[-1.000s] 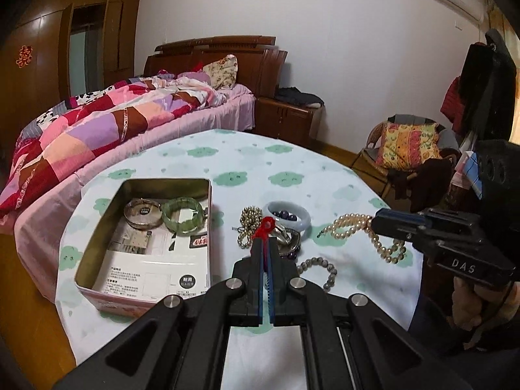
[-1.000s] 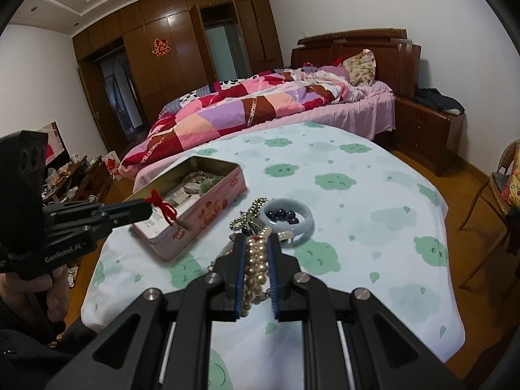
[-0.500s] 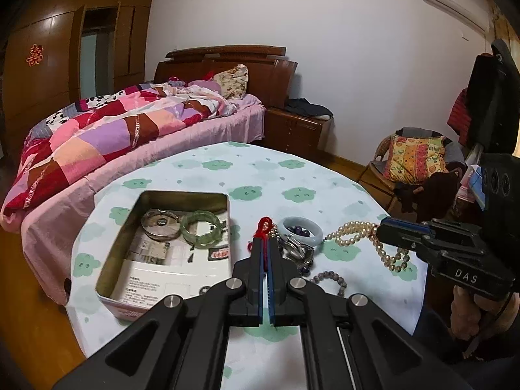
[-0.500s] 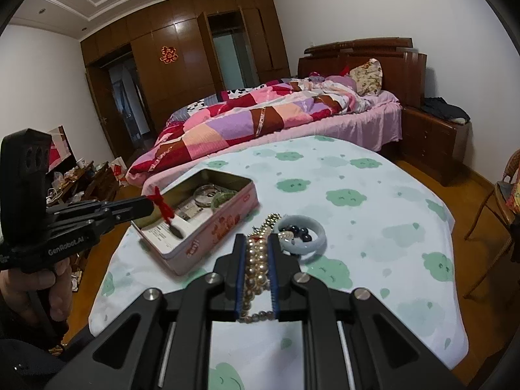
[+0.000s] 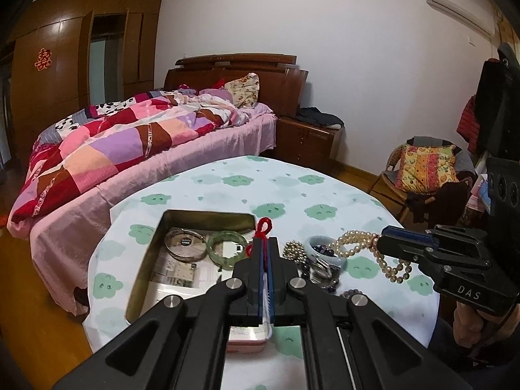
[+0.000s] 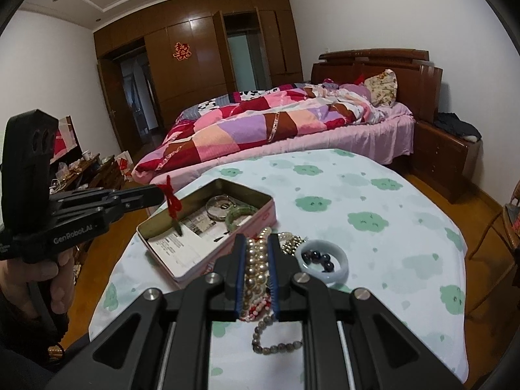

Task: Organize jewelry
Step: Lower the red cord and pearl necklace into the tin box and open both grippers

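Note:
My left gripper is shut on a red cord whose green pendant hangs into the open pink tin; that gripper also shows in the right wrist view. The tin holds a silver bangle and a green jade bangle. My right gripper is shut on a pearl necklace, lifted above the table; it also shows in the left wrist view with the pearls hanging from it.
On the cloud-print tablecloth right of the tin lie a pale bangle with dark beads, a gold bead piece, a grey bead bracelet and a red-white one. A bed stands behind, a chair at right.
My left gripper has carried the red cord and pendant left, from above the loose jewelry to over the tin. My right gripper has risen, keeping the pearls.

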Demonstrator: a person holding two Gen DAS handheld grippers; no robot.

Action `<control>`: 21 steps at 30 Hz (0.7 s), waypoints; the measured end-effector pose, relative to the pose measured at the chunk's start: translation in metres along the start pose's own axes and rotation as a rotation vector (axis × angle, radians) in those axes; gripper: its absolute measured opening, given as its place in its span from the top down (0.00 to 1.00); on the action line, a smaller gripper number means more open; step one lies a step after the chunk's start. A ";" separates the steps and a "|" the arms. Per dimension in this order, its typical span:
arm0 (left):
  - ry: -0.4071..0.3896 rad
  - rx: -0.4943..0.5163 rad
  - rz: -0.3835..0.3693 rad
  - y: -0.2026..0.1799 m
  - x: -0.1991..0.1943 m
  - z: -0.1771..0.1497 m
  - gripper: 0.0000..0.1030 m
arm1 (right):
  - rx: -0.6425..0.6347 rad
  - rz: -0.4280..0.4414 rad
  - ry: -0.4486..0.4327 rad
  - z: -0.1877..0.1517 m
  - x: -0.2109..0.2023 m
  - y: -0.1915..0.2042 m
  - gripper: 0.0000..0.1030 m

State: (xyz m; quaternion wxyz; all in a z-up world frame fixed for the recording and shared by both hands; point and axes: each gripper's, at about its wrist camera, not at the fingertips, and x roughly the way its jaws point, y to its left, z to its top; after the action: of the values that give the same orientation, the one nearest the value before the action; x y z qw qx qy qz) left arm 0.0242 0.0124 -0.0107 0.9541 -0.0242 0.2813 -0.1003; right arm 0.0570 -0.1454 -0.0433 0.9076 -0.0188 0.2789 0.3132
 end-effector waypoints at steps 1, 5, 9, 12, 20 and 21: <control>-0.002 -0.003 0.001 0.002 0.001 0.000 1.00 | -0.004 0.000 0.001 0.001 0.001 0.001 0.85; 0.002 -0.017 0.003 0.010 0.006 0.002 1.00 | -0.017 -0.001 0.011 0.005 0.008 0.006 0.85; 0.011 -0.029 0.006 0.016 0.013 0.003 1.00 | -0.034 -0.001 0.015 0.010 0.013 0.011 0.85; 0.019 -0.036 0.010 0.023 0.018 0.003 1.00 | -0.047 0.001 0.019 0.014 0.018 0.016 0.85; 0.025 -0.057 0.036 0.045 0.029 0.004 1.00 | -0.080 0.011 0.030 0.031 0.040 0.028 0.85; 0.025 -0.060 0.041 0.047 0.031 0.004 1.00 | -0.084 0.013 0.032 0.034 0.044 0.031 0.85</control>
State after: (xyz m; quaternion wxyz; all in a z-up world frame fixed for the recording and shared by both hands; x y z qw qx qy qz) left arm 0.0600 0.0526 -0.0284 0.9512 -0.0456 0.2965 -0.0724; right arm 0.0847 -0.0890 -0.0335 0.8994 -0.0601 0.2801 0.3303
